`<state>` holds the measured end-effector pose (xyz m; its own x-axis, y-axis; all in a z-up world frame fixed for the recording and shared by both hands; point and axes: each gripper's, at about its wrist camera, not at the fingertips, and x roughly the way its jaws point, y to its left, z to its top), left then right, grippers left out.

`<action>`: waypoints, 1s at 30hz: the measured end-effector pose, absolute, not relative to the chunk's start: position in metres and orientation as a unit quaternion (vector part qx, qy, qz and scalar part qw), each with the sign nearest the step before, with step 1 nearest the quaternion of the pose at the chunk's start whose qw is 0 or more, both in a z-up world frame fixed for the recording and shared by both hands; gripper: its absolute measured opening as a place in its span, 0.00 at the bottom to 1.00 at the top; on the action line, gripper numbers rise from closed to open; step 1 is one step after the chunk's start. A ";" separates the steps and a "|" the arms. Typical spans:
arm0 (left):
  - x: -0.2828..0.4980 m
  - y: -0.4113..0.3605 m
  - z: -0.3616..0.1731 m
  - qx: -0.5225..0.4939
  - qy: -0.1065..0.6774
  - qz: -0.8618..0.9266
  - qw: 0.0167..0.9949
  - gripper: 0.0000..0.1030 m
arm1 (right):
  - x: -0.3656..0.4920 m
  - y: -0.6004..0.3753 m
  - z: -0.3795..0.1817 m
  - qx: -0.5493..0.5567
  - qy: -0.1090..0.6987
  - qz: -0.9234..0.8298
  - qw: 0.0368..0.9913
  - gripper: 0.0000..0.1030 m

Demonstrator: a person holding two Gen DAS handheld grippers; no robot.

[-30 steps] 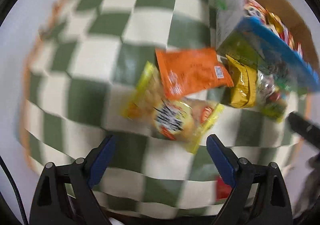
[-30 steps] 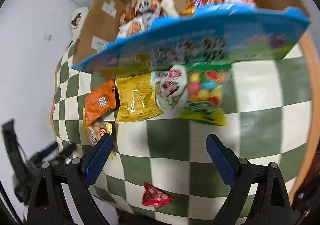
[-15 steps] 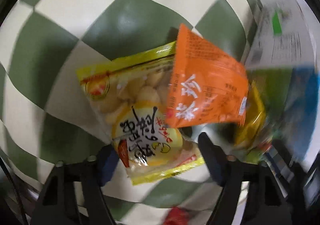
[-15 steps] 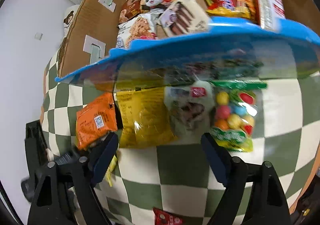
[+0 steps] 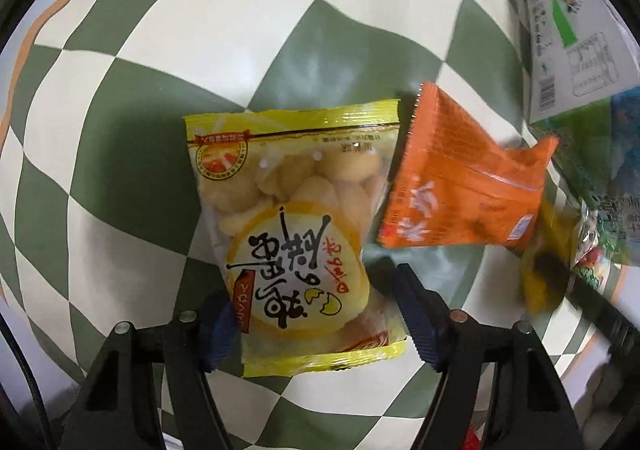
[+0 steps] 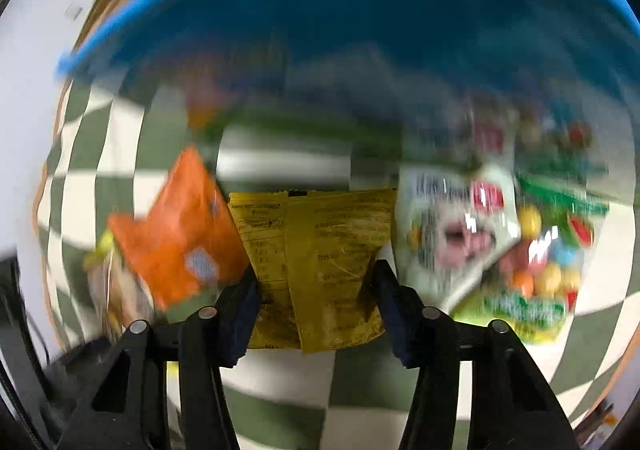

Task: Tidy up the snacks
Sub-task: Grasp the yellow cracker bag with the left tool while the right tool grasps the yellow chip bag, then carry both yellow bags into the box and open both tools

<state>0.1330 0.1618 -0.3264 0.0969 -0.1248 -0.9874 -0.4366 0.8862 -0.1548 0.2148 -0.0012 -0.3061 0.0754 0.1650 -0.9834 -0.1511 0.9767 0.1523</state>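
Bare checkered cloth (image 5: 132,62) fills the left view's upper left, while the orange packet (image 5: 460,186) and box (image 5: 576,46) crowd its right.

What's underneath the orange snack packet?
The orange packet overlaps the right edge of the yellow egg-biscuit bag and rests on the checkered cloth. Anything else beneath it is hidden.
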 end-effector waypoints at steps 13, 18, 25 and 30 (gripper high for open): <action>0.085 0.100 -0.344 -0.131 0.697 0.060 0.702 0.74 | 0.155 -0.051 -0.320 0.005 0.719 0.111 0.686 0.62; 0.087 0.104 -0.337 -0.129 0.679 0.066 0.720 0.60 | 0.157 -0.037 -0.325 -0.035 0.703 0.106 0.702 0.61; 0.102 0.090 -0.299 -0.118 0.671 0.042 0.731 0.47 | 0.136 -0.040 -0.313 -0.029 0.686 0.117 0.717 0.49; 0.116 0.056 -0.242 -0.122 0.637 -0.005 0.761 0.47 | 0.139 -0.062 -0.260 0.008 0.656 0.145 0.740 0.49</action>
